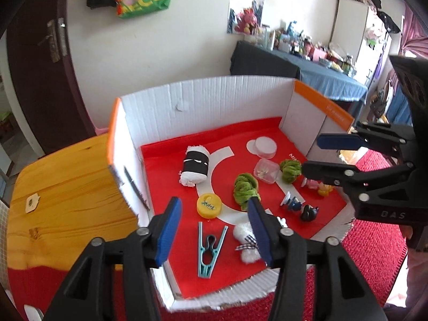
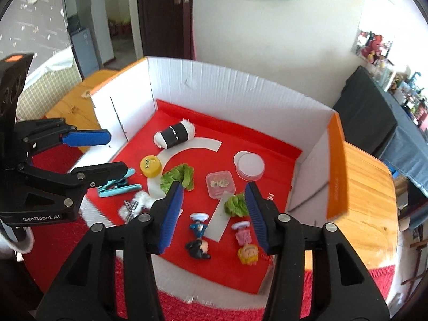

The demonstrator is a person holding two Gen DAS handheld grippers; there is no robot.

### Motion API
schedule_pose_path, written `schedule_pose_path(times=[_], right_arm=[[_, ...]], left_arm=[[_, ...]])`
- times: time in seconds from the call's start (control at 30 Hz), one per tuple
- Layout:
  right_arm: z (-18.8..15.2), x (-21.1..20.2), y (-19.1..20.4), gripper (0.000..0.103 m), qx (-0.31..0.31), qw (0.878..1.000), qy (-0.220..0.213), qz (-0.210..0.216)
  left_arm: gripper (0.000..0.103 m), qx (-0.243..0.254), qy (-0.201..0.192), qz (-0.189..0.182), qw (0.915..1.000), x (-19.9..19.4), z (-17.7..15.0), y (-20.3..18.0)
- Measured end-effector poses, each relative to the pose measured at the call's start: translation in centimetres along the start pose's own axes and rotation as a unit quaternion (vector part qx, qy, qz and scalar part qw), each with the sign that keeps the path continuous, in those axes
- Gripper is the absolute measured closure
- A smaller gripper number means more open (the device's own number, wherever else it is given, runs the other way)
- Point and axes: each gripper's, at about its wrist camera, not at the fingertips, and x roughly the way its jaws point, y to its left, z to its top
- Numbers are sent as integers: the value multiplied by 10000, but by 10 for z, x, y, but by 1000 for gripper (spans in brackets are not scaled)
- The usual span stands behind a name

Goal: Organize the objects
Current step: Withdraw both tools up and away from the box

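A white cardboard box (image 1: 208, 93) with a red liner holds the objects. In the left wrist view I see a rolled white towel with a black band (image 1: 194, 169), a yellow lid (image 1: 209, 205), a teal clothespin (image 1: 210, 248), a white fluffy toy with a checked bow (image 1: 244, 243), two green leafy bundles (image 1: 244, 191), a clear small box (image 1: 265, 171), a white round lid (image 1: 264, 147) and two small figurines (image 1: 309, 212). My left gripper (image 1: 214, 232) is open above the clothespin and fluffy toy. My right gripper (image 2: 214, 211) is open above the figurines (image 2: 198, 248) and holds nothing.
The box sits on a wooden table (image 1: 67, 187) with a red mat (image 1: 374, 240) at its front. A dark door (image 1: 40, 53) stands at the back left, and a cluttered blue-covered table (image 1: 321, 75) at the back right.
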Motion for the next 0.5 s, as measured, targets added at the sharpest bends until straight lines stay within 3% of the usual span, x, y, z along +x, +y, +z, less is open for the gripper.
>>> schedule_pose_path(times=[0.27, 0.5], right_arm=[[-35, -28, 0, 38, 426, 9966, -646, -275], [-61, -37, -5, 28, 774, 9894, -1098, -558]], left_arm=[[38, -222, -264, 148, 9993, -20, -22, -6], [29, -352, -704, 606, 9951, -27, -38, -14]])
